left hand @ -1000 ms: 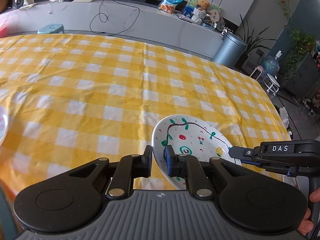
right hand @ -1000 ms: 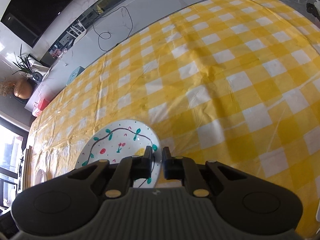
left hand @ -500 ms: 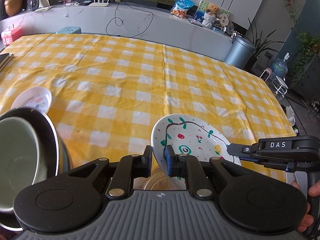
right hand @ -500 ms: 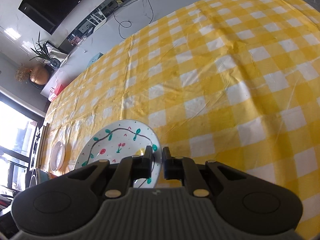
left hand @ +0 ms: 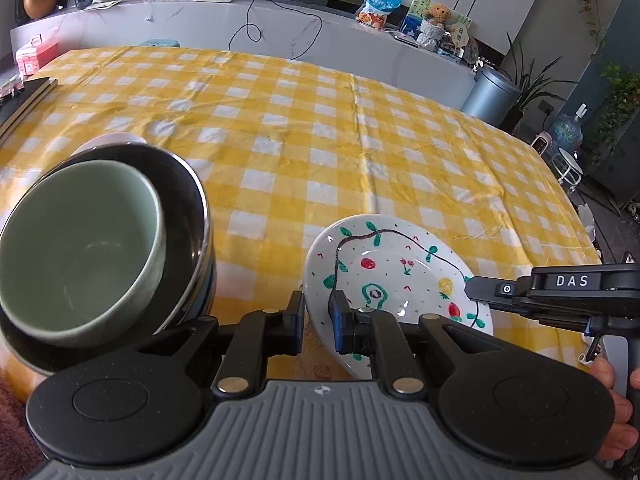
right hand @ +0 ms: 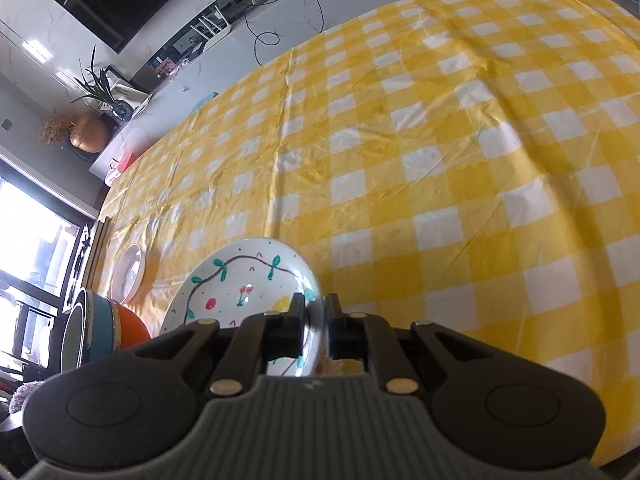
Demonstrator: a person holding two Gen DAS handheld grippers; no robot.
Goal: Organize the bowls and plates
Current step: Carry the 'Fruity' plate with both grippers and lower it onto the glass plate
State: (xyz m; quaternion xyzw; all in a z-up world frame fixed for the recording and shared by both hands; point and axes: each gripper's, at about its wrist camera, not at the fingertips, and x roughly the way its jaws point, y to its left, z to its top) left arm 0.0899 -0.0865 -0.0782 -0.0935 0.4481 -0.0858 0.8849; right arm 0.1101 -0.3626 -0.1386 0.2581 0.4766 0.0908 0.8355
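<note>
At the near edge of the table, you have the painted plate pinched from two sides: your left gripper is closed narrow on its near-left rim, and your right gripper is closed narrow on the opposite rim, so the weight is shared and the plate cannot swing. That two-point hold makes sense for a wide, shallow, slick dish, which would likely tip out of a single pinch. The plate sits tilted and looks clear of the yellow checked cloth, probably so it can travel without dragging the fabric. Just to your left stands the stack of bowls, a pale green one nested inside a dark one, with more bowls under them in the right wrist view; nesting keeps them compact, and I judge it the likely gathering spot. Beyond the stack lies a small white dish flat on the cloth, still apart from the rest. Farther off the cloth is bare up to the white counter.
</note>
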